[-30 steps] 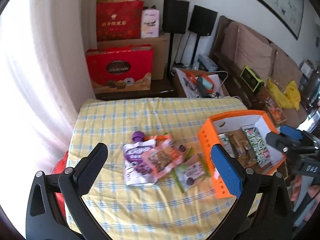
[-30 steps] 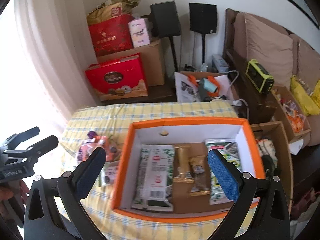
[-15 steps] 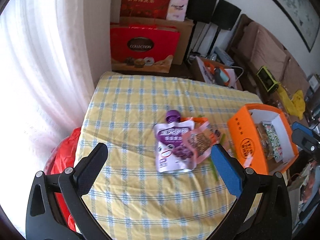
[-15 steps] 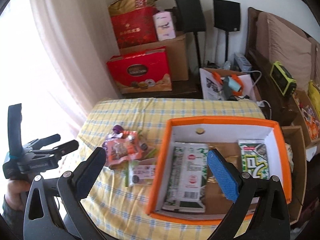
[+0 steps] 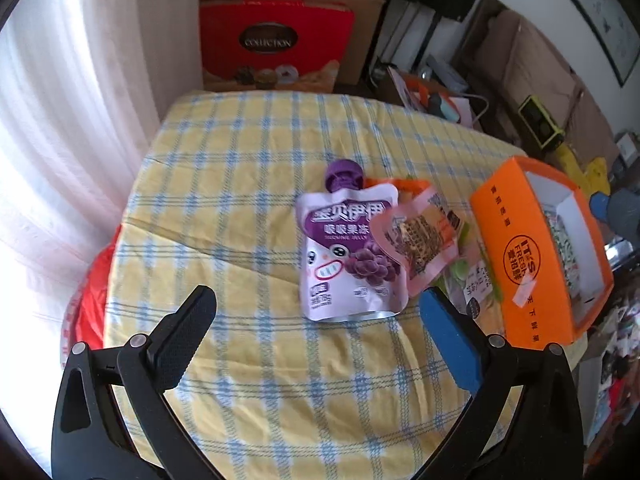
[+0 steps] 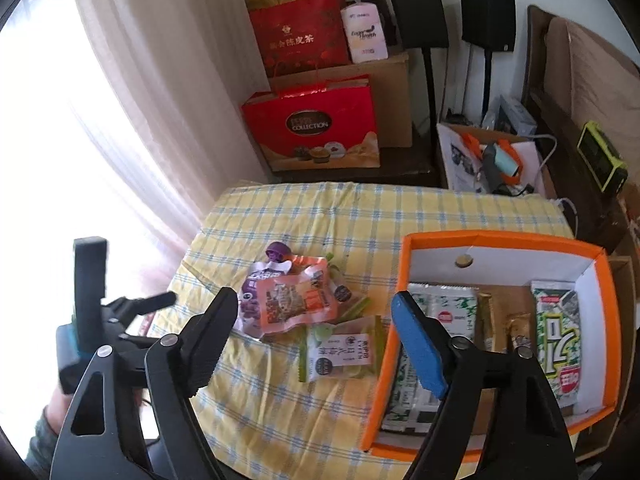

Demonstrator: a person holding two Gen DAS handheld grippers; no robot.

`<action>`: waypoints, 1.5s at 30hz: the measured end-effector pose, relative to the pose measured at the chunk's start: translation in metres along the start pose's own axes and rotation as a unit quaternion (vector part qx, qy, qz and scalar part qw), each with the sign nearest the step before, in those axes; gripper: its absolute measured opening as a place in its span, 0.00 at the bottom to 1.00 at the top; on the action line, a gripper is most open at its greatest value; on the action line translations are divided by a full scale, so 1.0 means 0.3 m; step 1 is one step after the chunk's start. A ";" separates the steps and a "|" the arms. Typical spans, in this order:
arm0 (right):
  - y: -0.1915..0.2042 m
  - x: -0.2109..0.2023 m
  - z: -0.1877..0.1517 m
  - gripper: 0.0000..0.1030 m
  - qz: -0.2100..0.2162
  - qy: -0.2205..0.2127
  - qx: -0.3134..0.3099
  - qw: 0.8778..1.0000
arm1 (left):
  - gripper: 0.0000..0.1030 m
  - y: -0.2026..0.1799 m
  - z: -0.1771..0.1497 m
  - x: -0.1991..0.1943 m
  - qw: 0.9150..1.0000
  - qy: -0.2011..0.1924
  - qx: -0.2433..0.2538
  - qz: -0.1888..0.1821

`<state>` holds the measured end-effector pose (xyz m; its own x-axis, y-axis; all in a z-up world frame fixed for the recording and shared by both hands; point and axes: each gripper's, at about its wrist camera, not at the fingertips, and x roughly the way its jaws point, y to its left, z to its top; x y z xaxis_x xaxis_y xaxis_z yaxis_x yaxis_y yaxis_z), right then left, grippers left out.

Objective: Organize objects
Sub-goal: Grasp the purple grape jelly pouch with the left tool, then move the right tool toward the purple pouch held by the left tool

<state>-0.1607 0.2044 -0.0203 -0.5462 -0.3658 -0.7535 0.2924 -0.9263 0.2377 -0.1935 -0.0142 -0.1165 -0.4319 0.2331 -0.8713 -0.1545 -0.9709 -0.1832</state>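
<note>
Daylight is pouring through the sheer curtain (image 5: 72, 128) on your left, blowing that side out to near white in both views. The checked tablecloth (image 5: 248, 208) is sitting evenly lit, with soft shadows only. Fisheye bending is curving the room's edges and darkening the corners. Your left gripper (image 6: 120, 312) is smearing with motion blur in the right wrist view.
</note>
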 end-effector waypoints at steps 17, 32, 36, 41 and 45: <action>0.005 0.041 -0.006 0.78 0.000 0.016 0.004 1.000 | 0.64 -0.074 -0.008 0.115 0.999 0.025 0.037 -0.005; 0.058 0.073 -0.011 0.73 0.031 0.036 0.001 0.999 | 0.63 0.059 -0.073 -0.005 1.000 -0.006 -0.001 -0.024; 0.114 0.112 -0.011 0.56 0.035 0.052 -0.007 0.998 | 0.51 0.080 -0.089 -0.024 0.999 -0.013 -0.017 -0.034; 0.188 0.194 -0.016 0.47 0.052 0.086 -0.017 0.995 | 0.51 0.083 -0.099 -0.020 0.999 -0.012 -0.022 -0.033; 0.200 0.291 -0.029 0.35 0.088 0.118 0.015 0.989 | 0.51 0.081 -0.102 -0.020 0.999 -0.012 -0.022 -0.035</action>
<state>-0.1839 0.1178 -0.0772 -0.2894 -0.4934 -0.8203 0.3414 -0.8538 0.3931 -0.1674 -0.0410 -0.1298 -0.4436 0.3010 -0.8442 -0.1451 -0.9536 -0.2637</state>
